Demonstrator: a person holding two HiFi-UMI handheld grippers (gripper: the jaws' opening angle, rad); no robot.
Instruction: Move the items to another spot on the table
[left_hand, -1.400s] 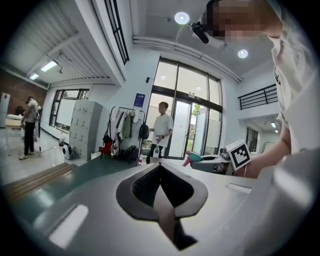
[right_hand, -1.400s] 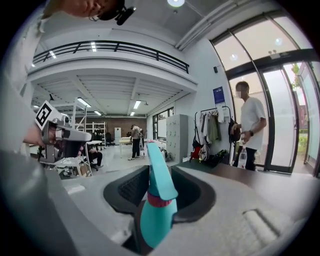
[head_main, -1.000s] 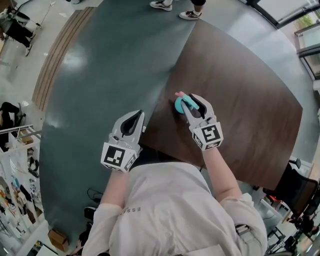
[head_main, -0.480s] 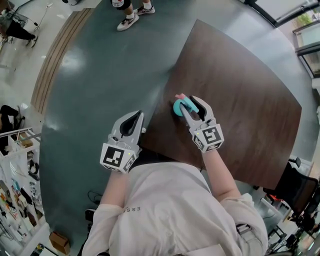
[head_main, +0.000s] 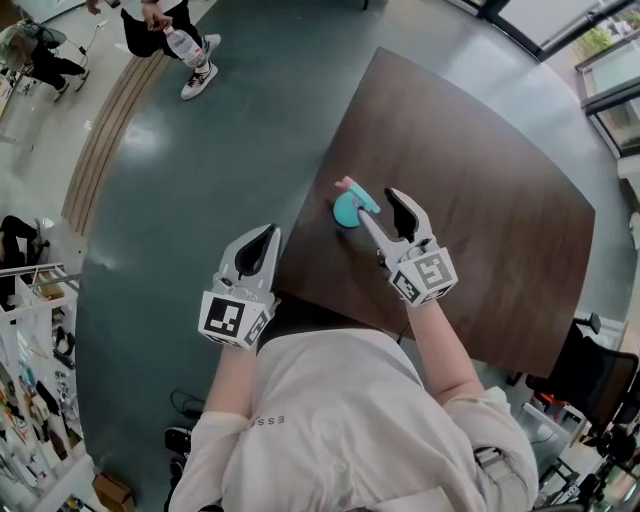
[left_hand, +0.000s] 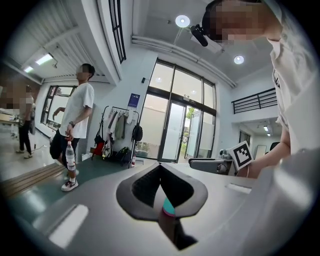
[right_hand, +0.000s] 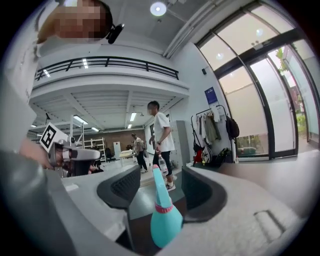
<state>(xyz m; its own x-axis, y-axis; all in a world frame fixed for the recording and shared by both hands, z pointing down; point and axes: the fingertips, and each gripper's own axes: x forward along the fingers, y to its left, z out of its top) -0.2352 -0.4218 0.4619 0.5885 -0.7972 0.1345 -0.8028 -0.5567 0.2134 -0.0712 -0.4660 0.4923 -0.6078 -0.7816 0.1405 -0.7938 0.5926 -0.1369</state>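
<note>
Our right gripper (head_main: 378, 205) has just spread its jaws wide. The teal bulb (head_main: 345, 207) stands untouched between them near the table (head_main: 480, 180) edge. Our left gripper (head_main: 262, 243), jaws together, hangs off the table. A person (head_main: 150, 25) with a bottle (head_main: 183, 47) is beyond.

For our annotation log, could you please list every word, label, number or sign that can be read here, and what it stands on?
Nothing here reads with certainty.
Pale lettering on the person's shirt: too small to read.
Blue wall sign: blurred, unreadable.
Left marker cube and right marker cube: black-and-white square patterns, no letters or numbers.
</note>
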